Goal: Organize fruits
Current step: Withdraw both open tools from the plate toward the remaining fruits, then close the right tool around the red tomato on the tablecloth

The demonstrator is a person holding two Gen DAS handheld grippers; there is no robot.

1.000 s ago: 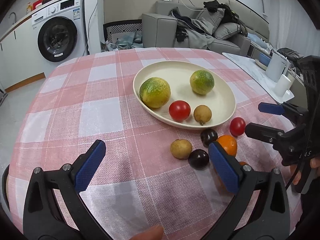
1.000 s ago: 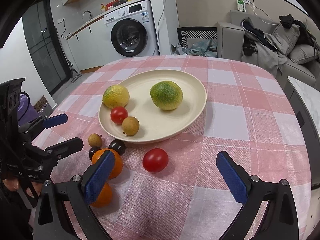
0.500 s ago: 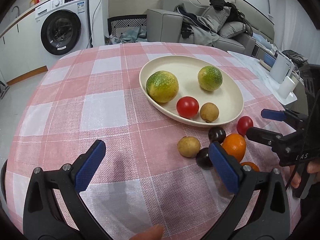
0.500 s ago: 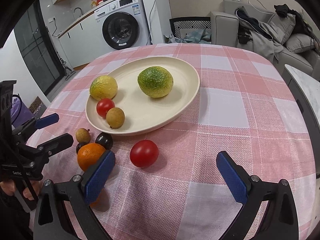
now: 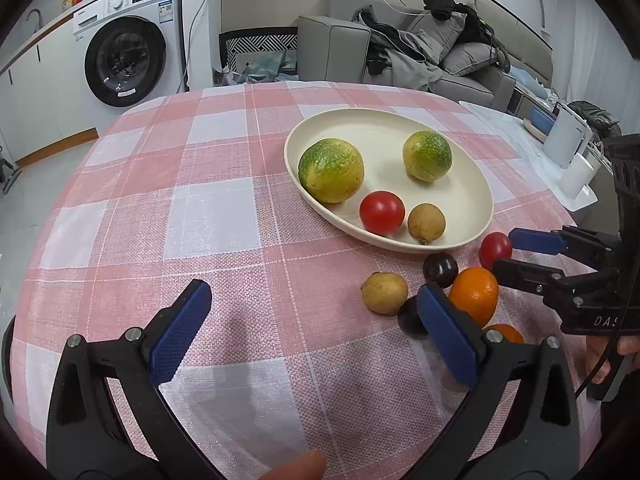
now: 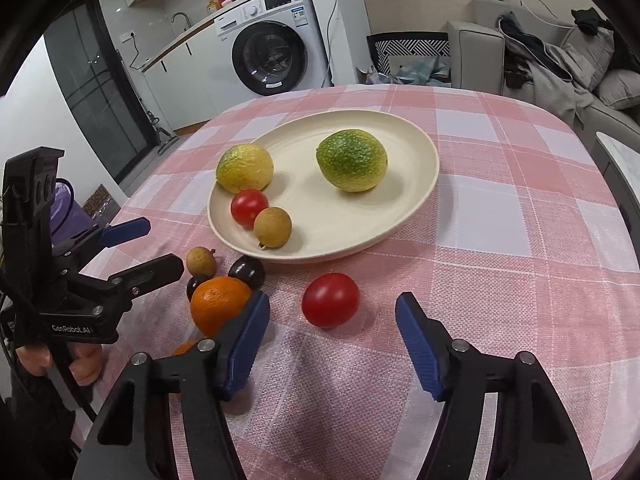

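since the plate [image 6: 404, 236] is the landmark:
target: loose tomato [image 6: 330, 300] just before its near rim
right tongs [image 6: 332, 340]: closing in, nothing gripped, nearer
left tongs [image 5: 312, 332]: wide, empty

We are seeing two green-yellow citrus [image 6: 352, 166], two tomatoes [image 6: 330, 299], two longans [image 6: 273, 227], two dark plums [image 6: 247, 271], two oranges [image 6: 219, 307] and one plate [image 6: 420, 192].

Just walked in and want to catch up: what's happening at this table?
A person holds a claw in each hand, sorting fruit onto a cream plate. Four pieces already lie on it. The right claw, whose jaws have just been closing, sits around the loose red tomato without pressing on it. The left claw is open over the tablecloth, beside the orange.
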